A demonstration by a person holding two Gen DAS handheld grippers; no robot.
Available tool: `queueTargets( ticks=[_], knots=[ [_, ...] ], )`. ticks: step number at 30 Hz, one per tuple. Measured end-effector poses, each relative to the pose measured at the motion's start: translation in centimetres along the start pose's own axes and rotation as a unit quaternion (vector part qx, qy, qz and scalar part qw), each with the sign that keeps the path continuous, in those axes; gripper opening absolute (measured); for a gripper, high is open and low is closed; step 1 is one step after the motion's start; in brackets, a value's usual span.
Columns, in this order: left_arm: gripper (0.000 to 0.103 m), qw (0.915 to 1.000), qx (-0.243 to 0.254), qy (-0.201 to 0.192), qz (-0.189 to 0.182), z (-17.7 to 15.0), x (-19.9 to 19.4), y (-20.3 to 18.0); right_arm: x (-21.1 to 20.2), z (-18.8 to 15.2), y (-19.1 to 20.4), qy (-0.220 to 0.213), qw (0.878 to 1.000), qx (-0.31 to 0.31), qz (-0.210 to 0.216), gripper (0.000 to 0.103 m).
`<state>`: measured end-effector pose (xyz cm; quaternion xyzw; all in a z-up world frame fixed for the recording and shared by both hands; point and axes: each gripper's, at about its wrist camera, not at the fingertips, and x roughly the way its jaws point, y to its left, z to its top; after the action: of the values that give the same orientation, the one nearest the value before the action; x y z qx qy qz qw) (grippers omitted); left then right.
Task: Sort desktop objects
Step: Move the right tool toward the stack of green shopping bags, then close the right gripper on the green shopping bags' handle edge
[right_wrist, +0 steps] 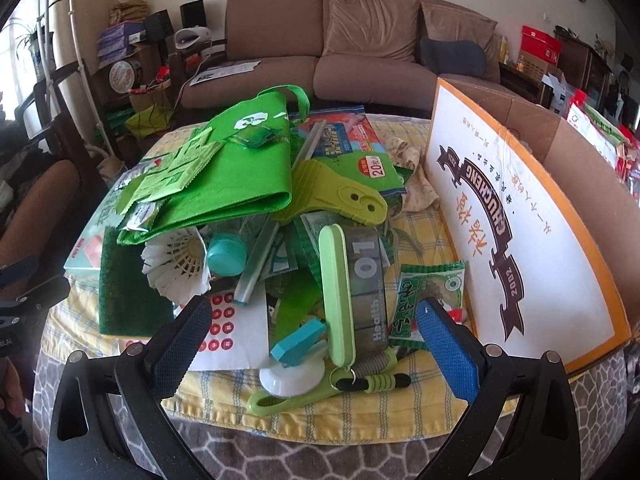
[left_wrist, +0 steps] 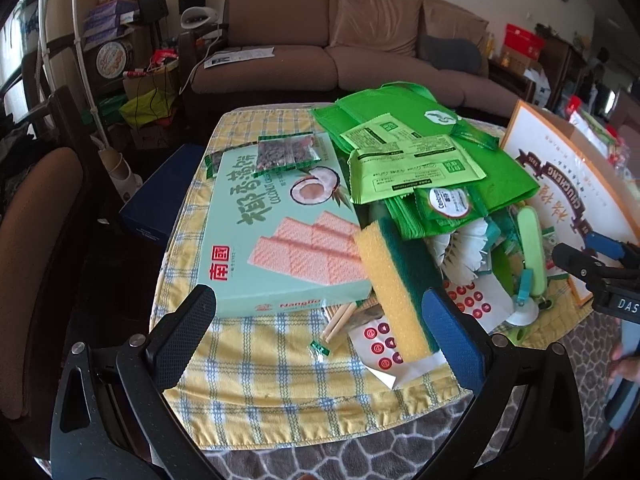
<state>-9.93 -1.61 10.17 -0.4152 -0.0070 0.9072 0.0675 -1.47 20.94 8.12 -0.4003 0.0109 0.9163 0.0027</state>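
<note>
A heap of mostly green things lies on a yellow checked cloth point(left_wrist: 256, 380). A pale green wafer biscuit box point(left_wrist: 276, 232) is at the left, with a yellow and green sponge point(left_wrist: 394, 288) leaning beside it. A folded green bag point(right_wrist: 236, 168) tops the heap, over a white shuttlecock point(right_wrist: 176, 264), a teal cap point(right_wrist: 227, 255) and a light green handle point(right_wrist: 336, 292). My left gripper point(left_wrist: 320, 340) is open above the cloth's front edge, near the sponge. My right gripper point(right_wrist: 316, 340) is open in front of the handle and a white suction cup point(right_wrist: 290, 376). Neither holds anything.
An open cardboard box point(right_wrist: 520, 240) with an orange-rimmed printed flap stands at the right of the heap. A brown sofa point(right_wrist: 340, 52) is behind the table. A chair point(left_wrist: 36, 248) stands at the left. A grey patterned cover point(right_wrist: 320, 456) shows under the cloth's front edge.
</note>
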Motion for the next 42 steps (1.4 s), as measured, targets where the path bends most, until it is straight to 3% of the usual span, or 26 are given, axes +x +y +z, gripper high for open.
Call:
queueTargets(
  ticks=[15, 24, 29, 32, 33, 34, 35, 42],
  knots=[
    [0.103, 0.9961, 0.067, -0.015, -0.054, 6.7, 2.4, -1.6, 2.1, 7.2, -1.3, -0.002, 0.995, 0.037, 0.094, 0.1],
    [0.103, 0.9928, 0.086, -0.006, -0.084, 6.1, 4.2, -2.8, 4.9, 7.4, -2.9, 0.033, 0.979, 0.101, 0.176, 0.068],
    [0.103, 0.9915, 0.092, 0.004, -0.092, 5.8, 5.1, -3.6, 6.3, 7.0, -3.4, 0.049, 0.957, 0.157, 0.241, 0.064],
    [0.102, 0.9915, 0.09, 0.008, -0.094, 5.7, 5.4, -3.8, 6.6, 6.9, -3.4, 0.051, 0.95, 0.174, 0.256, 0.063],
    [0.102, 0.9915, 0.088, 0.009, -0.095, 5.7, 5.4, -3.8, 6.7, 6.9, -3.3, 0.054, 0.947, 0.176, 0.261, 0.054],
    [0.101, 0.9914, 0.088, 0.011, -0.096, 5.8, 5.4, -3.8, 6.7, 7.0, -3.3, 0.056, 0.947, 0.177, 0.262, 0.038],
    [0.099, 0.9912, 0.089, 0.011, -0.097, 5.8, 5.4, -3.8, 6.7, 7.0, -3.2, 0.056, 0.948, 0.176, 0.26, 0.031],
    [0.095, 0.9921, 0.076, 0.008, -0.099, 6.3, 5.3, -2.9, 5.9, 7.2, -3.6, 0.04, 0.95, 0.174, 0.256, 0.023]
  ],
)
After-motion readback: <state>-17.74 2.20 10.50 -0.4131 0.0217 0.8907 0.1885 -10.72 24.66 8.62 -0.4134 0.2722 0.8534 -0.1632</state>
